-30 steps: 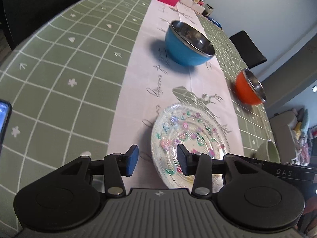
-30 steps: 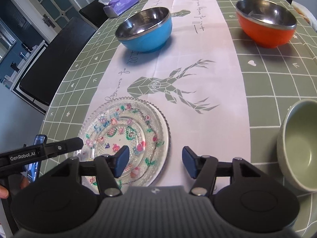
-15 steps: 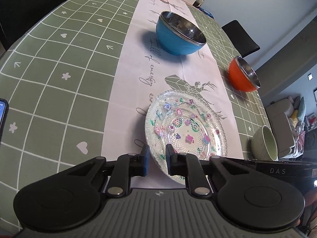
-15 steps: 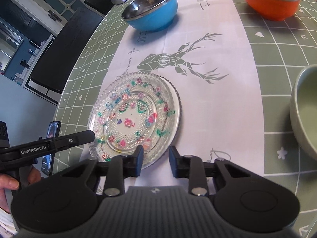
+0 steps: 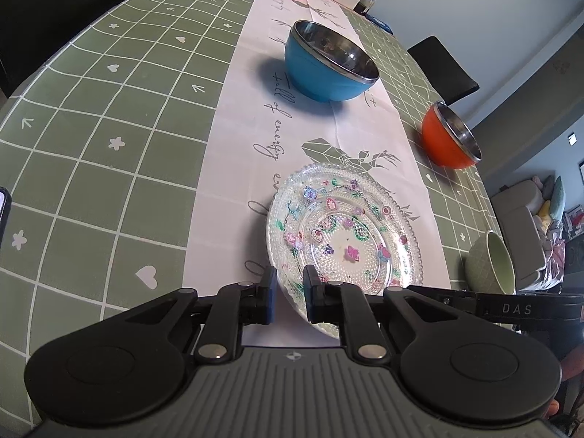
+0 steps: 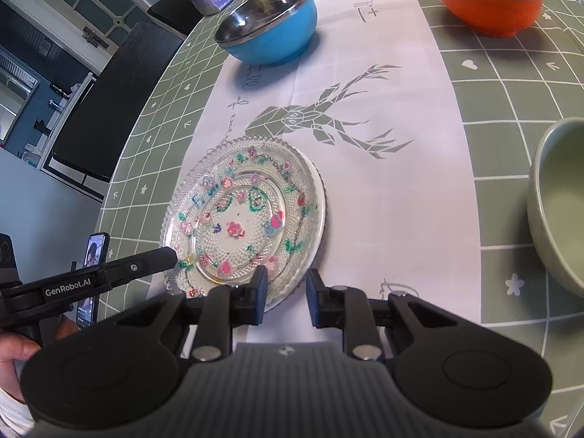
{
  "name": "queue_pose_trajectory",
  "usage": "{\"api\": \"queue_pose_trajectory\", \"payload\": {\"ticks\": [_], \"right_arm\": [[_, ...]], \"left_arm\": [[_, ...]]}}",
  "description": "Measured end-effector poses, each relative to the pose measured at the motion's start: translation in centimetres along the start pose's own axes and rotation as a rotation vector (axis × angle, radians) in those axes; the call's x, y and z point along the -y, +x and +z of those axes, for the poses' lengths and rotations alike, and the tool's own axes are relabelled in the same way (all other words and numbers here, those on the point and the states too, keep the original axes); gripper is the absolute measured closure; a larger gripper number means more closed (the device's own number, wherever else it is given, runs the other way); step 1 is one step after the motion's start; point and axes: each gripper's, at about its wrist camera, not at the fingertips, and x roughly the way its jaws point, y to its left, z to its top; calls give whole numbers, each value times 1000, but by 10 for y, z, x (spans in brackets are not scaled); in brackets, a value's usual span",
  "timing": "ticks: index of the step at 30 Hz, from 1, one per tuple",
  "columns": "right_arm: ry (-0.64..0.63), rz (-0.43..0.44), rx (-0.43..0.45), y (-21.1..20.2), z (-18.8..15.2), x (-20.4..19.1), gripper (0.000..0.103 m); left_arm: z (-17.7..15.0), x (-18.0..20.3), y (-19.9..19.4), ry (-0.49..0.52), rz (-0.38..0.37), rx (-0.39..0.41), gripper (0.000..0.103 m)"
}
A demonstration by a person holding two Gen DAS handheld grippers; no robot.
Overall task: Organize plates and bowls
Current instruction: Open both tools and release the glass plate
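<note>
Home dining room: green checked tablecloth (image 5: 109,116), dining chair (image 5: 443,65), sofa (image 5: 522,219) beyond.

Both handheld devices look alike: matt black left tongs (image 5: 288,294) and right tongs (image 6: 285,295), each with two round black discs, slim linkage arms pinned by silver rivets, and blue-edged pads (image 5: 271,292). At six o'clock sits a grey ribbed housing with a small cross emblem. White lettering reads "GenRobot.AI" on one arm, "DAS" on the other.
</note>
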Motion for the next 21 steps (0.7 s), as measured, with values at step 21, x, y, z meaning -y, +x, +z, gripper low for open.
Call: {"api": "queue_pose_trajectory", "payload": {"ticks": [21], "right_arm": [[-49,-64,259,-31,35,-10,62]], "left_arm": [[31,47,-7,111,25,220,66]]}}
